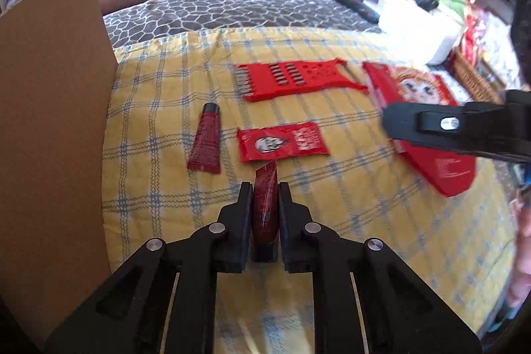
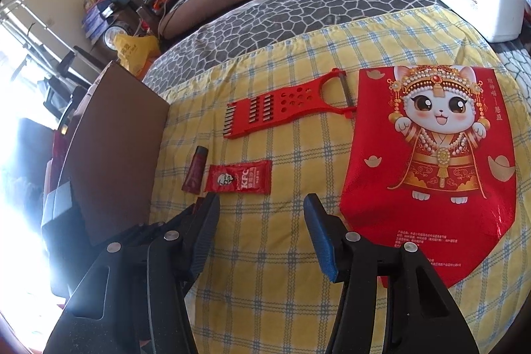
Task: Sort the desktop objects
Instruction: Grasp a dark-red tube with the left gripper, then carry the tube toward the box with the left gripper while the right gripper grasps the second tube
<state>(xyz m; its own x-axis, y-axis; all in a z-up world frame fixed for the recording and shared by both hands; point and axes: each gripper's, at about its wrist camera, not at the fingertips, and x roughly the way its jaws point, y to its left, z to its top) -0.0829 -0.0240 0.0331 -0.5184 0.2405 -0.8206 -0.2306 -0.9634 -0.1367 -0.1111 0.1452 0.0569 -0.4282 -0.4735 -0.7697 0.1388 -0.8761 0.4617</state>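
Now we have the left gripper (image 1: 264, 188) clamped on a dark red tube (image 1: 265, 204), lying lengthwise between the jaws with its crimped end poking out towards the KFC sachet (image 1: 282, 142). To do this well, we should lift straight up before swinging left, so the tail does not drag the sachet or the second tube (image 1: 205, 140) beside it. The right gripper (image 2: 262, 204) hangs with jaws apart and nothing between them, above bare yellow checked cloth (image 2: 292, 254), just beside the red cat bag (image 2: 431, 155). The cardboard box (image 1: 49, 121) stands at the left edge; its inside is hidden from us, though something red may show behind it in the right wrist view. The red grater (image 1: 292, 78) lies beyond, untouched
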